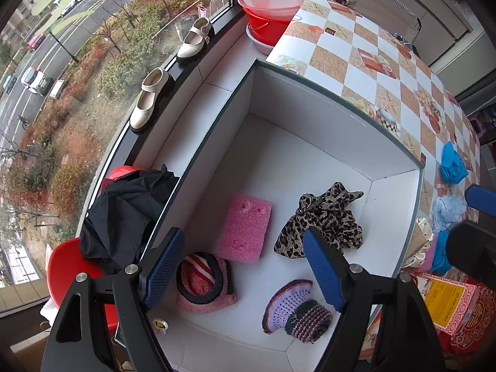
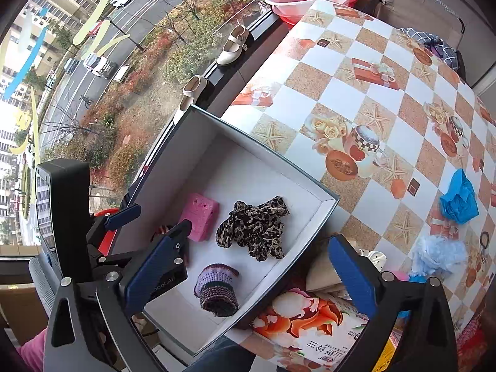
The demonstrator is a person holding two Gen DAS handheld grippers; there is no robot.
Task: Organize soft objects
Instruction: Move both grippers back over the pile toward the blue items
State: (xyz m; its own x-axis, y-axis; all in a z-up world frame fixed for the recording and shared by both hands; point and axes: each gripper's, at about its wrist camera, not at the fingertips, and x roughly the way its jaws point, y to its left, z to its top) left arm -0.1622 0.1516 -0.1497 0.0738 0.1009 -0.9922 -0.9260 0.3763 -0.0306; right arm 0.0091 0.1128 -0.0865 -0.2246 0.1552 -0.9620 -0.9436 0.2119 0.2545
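Note:
A white box (image 1: 310, 105) (image 2: 310, 214) holds a pink sponge (image 1: 245, 228) (image 2: 200, 217), a leopard-print cloth (image 1: 325, 220) (image 2: 252, 228), a red striped knit piece (image 1: 203, 282) and a purple knit sock (image 1: 294, 307) (image 2: 217, 290). My left gripper (image 1: 245, 266) is open and empty above the box. My right gripper (image 2: 254, 276) is open and empty over the box's near right edge. On the table lie a blue cloth (image 1: 452, 162) (image 2: 458, 198), a pale blue fluffy piece (image 1: 448, 210) (image 2: 437, 252) and a cream dotted cloth (image 1: 421, 241) (image 2: 328, 274).
The checkered table (image 2: 356, 93) carries a printed carton (image 2: 310, 319) and a red box (image 1: 455, 307). Red and pink basins (image 1: 276, 6) stand by the window. Two cream shoes (image 1: 148, 99) sit on the sill. A black garment (image 1: 124, 214) lies on a red chair.

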